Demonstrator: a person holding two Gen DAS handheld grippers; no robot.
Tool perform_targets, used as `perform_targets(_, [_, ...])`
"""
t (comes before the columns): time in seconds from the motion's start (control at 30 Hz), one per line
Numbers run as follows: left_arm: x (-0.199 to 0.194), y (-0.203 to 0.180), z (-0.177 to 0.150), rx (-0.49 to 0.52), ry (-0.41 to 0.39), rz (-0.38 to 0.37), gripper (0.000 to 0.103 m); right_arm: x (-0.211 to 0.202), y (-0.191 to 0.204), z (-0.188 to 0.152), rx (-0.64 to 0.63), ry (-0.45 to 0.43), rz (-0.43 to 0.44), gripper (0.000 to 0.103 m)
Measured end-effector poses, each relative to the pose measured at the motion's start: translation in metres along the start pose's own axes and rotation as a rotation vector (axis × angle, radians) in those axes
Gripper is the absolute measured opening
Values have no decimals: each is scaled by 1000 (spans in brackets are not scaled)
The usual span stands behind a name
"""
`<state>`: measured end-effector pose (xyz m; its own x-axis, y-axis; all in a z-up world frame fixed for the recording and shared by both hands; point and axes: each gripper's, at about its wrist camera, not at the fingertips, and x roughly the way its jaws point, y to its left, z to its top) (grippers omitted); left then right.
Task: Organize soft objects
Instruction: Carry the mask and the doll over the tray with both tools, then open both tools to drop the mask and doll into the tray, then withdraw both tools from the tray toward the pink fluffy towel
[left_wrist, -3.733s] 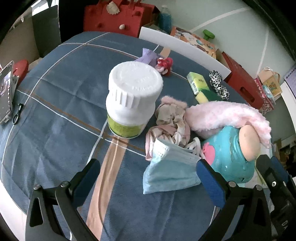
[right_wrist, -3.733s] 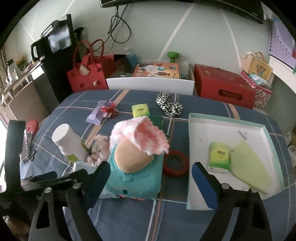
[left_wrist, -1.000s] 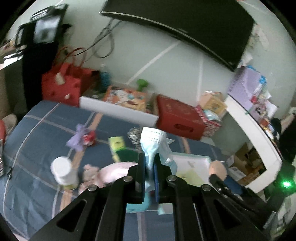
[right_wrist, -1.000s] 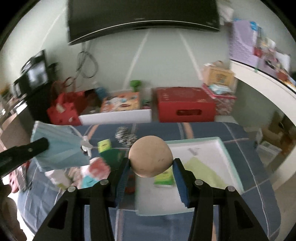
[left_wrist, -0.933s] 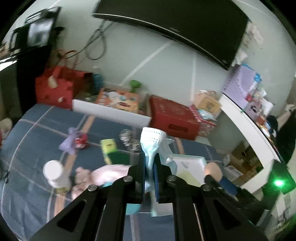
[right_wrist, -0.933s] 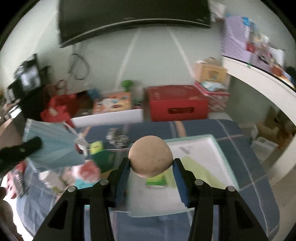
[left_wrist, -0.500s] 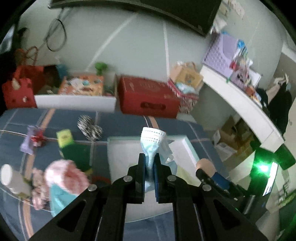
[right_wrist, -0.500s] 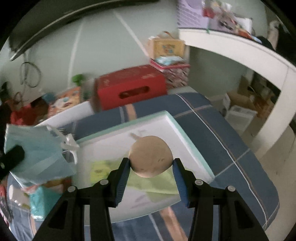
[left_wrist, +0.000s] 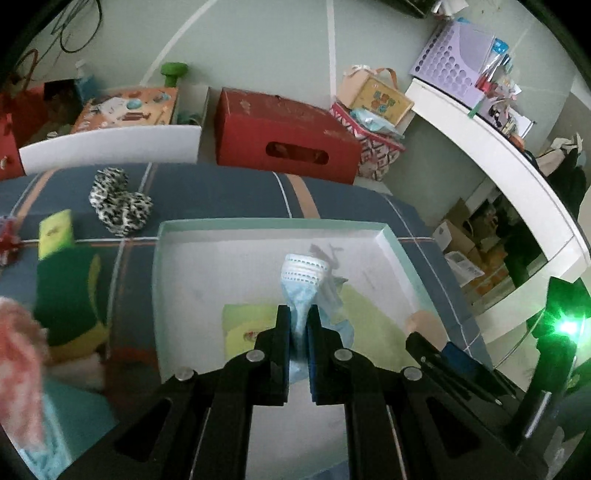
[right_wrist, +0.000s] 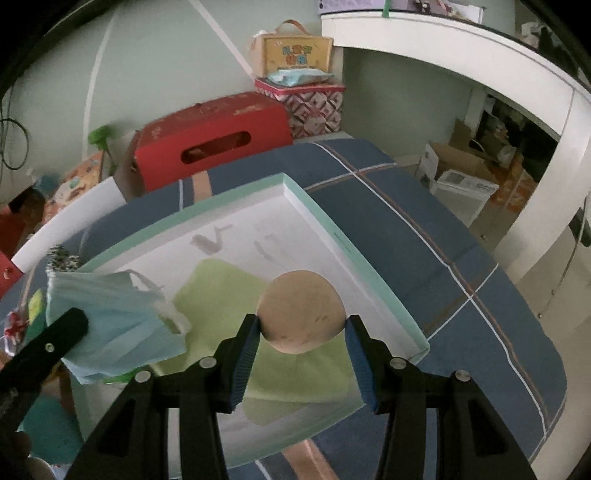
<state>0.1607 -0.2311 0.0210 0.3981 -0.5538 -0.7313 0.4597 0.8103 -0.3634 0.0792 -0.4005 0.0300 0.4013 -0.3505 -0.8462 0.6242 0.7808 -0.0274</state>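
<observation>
My left gripper (left_wrist: 298, 321) is shut on a light blue face mask (left_wrist: 304, 280), which hangs above the white tray with a mint rim (left_wrist: 273, 222). In the right wrist view the same mask (right_wrist: 110, 321) droops over the tray's left part. My right gripper (right_wrist: 301, 330) is shut on a tan round ball (right_wrist: 301, 310), held over the tray (right_wrist: 332, 236) near its right side. A pale green cloth (right_wrist: 229, 288) and a yellow-green packet (left_wrist: 247, 328) lie in the tray below. The ball (left_wrist: 421, 325) also shows at the lower right of the left wrist view.
On the blue striped tablecloth (right_wrist: 424, 221) left of the tray lie a leopard-print scrunchie (left_wrist: 120, 206), a yellow-green sponge (left_wrist: 55, 232) and a blurred pink and teal plush (left_wrist: 22, 365). A red box (left_wrist: 284, 136) and a white shelf (left_wrist: 491, 155) stand beyond the table.
Both grippers have swung right from the pile of objects and come down over the tray, the left carrying the mask and the right the ball. The tray now fills both views.
</observation>
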Motion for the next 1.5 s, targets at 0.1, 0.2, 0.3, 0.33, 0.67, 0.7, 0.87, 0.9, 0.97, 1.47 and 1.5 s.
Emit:
perform_targets(0.1, [11, -2, -1, 3, 10, -5, 8, 6, -5, 0, 16, 14, -11, 52])
perform_targets(0.2, [14, -1, -2, -15, 34, 11, 14, 9, -9, -1, 34, 31, -15, 57])
perform_targets(0.3, [8, 1, -1, -28, 35, 26, 65, 9, -12, -2, 47, 47, -3, 62])
perform_targets(0.33, [4, 0, 0, -36, 31, 20, 72, 8, -12, -3, 46, 48, 0, 64])
perform_targets(0.67, [-43, -8, 8, -39, 7, 38, 87, -26, -12, -5, 36, 28, 63, 99])
perform_targets(0.7, [-46, -8, 8, -38, 3, 42, 87, -30, -11, -6, 28, 23, 63, 100])
perform_targets(0.87, [-65, 0, 5, -64, -18, 82, 87, -51, -3, -9, -2, -6, 82, 101])
perform_targets(0.9, [-69, 5, 5, -85, -19, 104, 87, -54, -2, -9, -3, -10, 88, 101])
perform_targets(0.97, [-76, 11, 4, -99, -30, 121, 87, -60, 2, -10, -5, -19, 100, 101])
perform_targets(1.47, [-170, 90, 0, -218, -263, 324, 103, -98, 77, -25, -173, -72, 234, 103])
perform_targets(1.5, [-178, 98, -2, -234, -285, 349, 103, -99, 84, -27, -185, -70, 250, 103])
